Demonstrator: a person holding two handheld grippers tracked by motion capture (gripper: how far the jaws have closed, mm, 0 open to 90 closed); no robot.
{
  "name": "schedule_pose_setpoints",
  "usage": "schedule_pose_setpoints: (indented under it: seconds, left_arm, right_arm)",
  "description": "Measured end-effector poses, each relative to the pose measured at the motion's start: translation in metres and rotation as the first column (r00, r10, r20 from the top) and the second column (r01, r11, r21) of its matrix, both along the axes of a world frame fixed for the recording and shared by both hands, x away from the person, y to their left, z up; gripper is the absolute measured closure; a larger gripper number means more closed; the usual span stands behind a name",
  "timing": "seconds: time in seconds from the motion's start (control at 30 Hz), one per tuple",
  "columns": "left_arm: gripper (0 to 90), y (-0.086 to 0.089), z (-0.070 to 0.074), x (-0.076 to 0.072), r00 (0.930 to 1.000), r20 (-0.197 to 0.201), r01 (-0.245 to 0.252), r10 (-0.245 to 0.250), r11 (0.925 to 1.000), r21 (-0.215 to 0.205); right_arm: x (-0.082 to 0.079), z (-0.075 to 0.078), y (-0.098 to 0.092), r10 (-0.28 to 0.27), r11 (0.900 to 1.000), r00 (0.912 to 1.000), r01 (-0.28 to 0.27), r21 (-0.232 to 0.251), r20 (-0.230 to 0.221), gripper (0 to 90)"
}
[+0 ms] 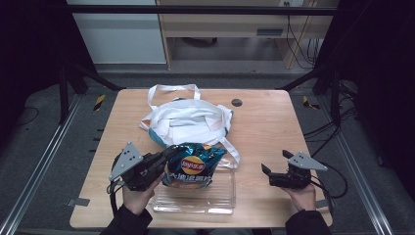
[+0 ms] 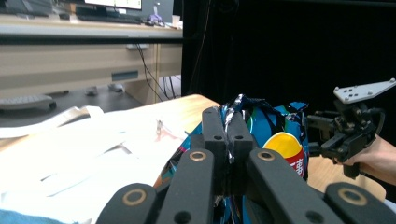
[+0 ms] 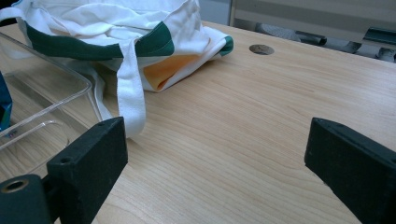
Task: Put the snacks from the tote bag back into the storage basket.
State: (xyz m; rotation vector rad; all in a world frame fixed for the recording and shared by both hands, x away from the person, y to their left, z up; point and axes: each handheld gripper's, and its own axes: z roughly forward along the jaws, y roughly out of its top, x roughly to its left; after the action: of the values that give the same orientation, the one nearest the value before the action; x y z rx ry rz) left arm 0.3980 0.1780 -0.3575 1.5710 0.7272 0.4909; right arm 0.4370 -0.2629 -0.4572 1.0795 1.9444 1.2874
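Chip bag point(image 1: 195, 165), blue with yellow-red logo, held above clear plastic tray point(image 1: 195, 198) at near table point(image 1: 264, 127) edge, just in front of white tote bag point(image 1: 188, 120). Crimped top edge of chip bag pinched between closed jaws of left gripper point(image 1: 171, 152), seen close in left gripper view point(image 2: 227, 135). Right gripper point(image 1: 274, 169) held well apart at right, above bare wood, jaws spread wide, nothing gripped. Tote strap draped beside tray in right gripper view.
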Motion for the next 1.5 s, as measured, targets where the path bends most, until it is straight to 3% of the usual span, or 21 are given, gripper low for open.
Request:
schedule_pose_setpoints:
  seconds: [0.33, 0.87, 1.23, 1.5]
  left_arm:
    - [89.5, 0.002, -0.013, 0.007, 0.9990, -0.042, -0.018, 0.018, 0.9998, 0.009]
    - [85.8, 0.008, -0.024, 0.025, 0.9950, -0.055, -0.081, 0.083, 0.9959, 0.041]
    - [79.3, 0.006, -0.029, 0.033, 0.9943, -0.064, -0.082, 0.086, 0.9946, 0.064]
    - [59.5, 0.003, -0.031, 0.037, 0.9910, -0.093, -0.089, 0.096, 0.9930, 0.078]
  right_arm:
    - [0.000, 0.001, 0.000, 0.002, 1.000, 1.0000, -0.002, 0.006, 0.003, 6.3]
    - [0.000, 0.000, 0.002, 0.004, 1.000, 1.0000, -0.004, 0.000, 0.000, 6.3]
    - [0.000, 0.000, 0.002, 0.004, 1.000, 1.0000, -0.004, -0.001, 0.000, 6.3]
    - [0.000, 0.000, 0.003, 0.003, 1.000, 1.0000, -0.003, 0.000, 0.001, 6.2]
